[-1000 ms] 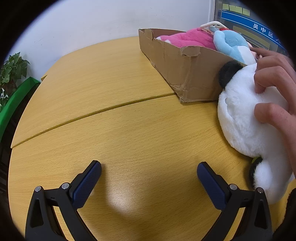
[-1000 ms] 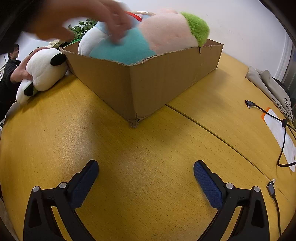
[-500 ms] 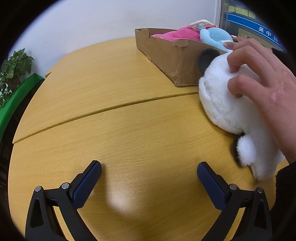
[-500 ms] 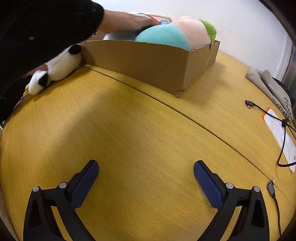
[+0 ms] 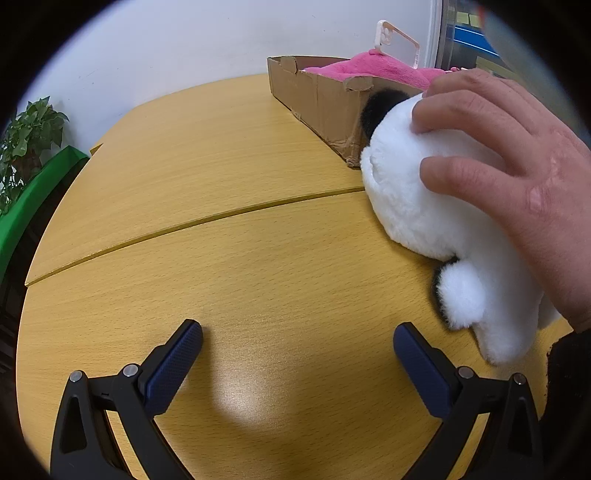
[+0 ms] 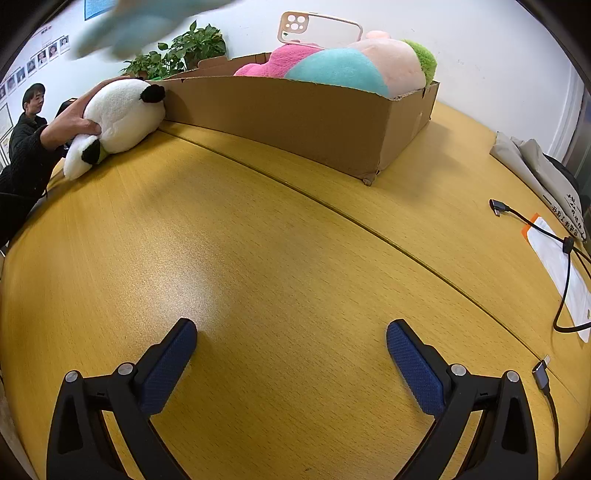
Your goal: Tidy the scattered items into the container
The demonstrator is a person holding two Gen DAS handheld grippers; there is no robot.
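White panda plush (image 5: 436,206) under a bare hand (image 5: 517,162) (beside cardboard box (image 6: 295,118)), both grippers (image 5: 297,338) (image 6: 291,334) spread, empty.

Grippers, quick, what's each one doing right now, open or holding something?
Left gripper: open, holding nothing, over bare table.
Right gripper: open, holding nothing.

blue plush (image 6: 147,22) lifted out, cardboard box (image 6: 295,118) swung round
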